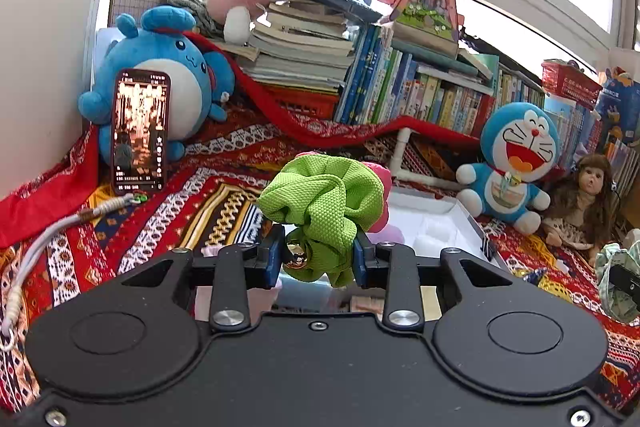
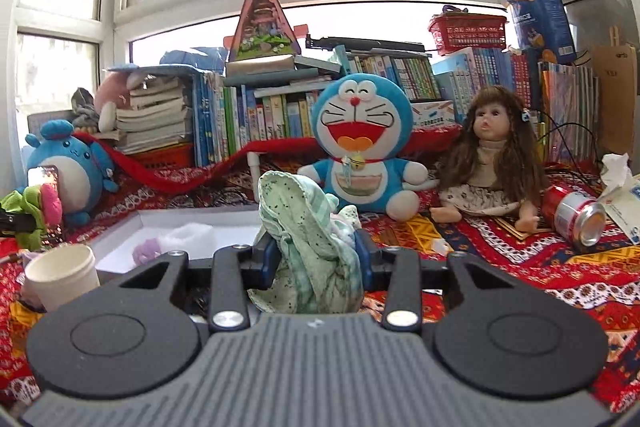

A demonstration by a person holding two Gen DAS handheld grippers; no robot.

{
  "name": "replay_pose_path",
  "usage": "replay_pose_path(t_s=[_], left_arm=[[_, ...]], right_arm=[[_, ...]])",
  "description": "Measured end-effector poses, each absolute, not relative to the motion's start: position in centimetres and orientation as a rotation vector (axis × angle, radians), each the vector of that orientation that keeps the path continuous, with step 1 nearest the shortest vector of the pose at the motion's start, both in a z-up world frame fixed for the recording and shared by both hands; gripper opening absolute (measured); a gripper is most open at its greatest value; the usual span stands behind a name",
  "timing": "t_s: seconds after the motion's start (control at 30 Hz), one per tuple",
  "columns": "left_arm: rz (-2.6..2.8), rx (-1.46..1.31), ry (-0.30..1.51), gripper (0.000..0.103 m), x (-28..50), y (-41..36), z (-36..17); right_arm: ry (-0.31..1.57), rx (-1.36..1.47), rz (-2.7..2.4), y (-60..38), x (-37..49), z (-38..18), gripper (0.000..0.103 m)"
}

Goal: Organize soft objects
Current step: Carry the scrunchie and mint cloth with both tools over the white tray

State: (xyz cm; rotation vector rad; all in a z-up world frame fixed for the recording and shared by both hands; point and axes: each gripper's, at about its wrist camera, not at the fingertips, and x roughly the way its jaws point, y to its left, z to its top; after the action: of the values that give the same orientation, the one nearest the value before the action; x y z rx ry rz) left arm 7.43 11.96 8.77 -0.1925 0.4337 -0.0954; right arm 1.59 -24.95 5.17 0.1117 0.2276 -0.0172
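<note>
Your left gripper [image 1: 318,255] is clamped on a bright green scrunchie [image 1: 320,199], its blue pads pressing the lower folds from both sides while the bulk of the fabric puffs up above the fingertips. A pink piece of fabric [image 1: 382,195] sits tight against the green one on its right; you cannot tell whether it is attached. Your right gripper [image 2: 316,261] is closed on a pale green speckled scrunchie [image 2: 308,227], which bulges above the pads and hangs below them.

Just beyond and below both grippers lies the white box [image 1: 452,213], open, with white foam and a small lilac item [image 2: 146,251] inside. A paper cup [image 2: 62,275] stands to the left of your right gripper, beside the box.

Further ahead, the blue cat plush [image 2: 362,143] and the long-haired doll [image 2: 492,155] sit side by side on the red patterned cloth [image 2: 520,259], with a tipped can [image 2: 580,213] to the doll's right. Far left of your left gripper, a phone [image 1: 140,131] leans against the round blue plush [image 1: 168,67]. Rows of books [image 1: 420,87] back the scene.
</note>
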Motion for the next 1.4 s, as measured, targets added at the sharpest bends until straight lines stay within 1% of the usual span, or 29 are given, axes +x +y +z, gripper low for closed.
replay_pose_path(t_s=[0.5, 1.0, 1.4], left_arm=[[-0.114, -0.199, 0.494, 0.032, 11.1, 11.4, 9.3], [-0.138, -0.202, 0.633, 0.032, 17.3, 10.1, 9.0], [-0.14, -0.208, 0.739, 0.032, 21.7, 8.7, 7.8]], right_arm=[[0.246, 0.157, 0.092, -22.1, 6.1, 6.5, 0.045], [0.382, 0.209, 0.152, -21.0, 12.4, 7.0, 0.045], [0.466, 0.176, 0.163, -20.0, 15.9, 6.8, 0.045]])
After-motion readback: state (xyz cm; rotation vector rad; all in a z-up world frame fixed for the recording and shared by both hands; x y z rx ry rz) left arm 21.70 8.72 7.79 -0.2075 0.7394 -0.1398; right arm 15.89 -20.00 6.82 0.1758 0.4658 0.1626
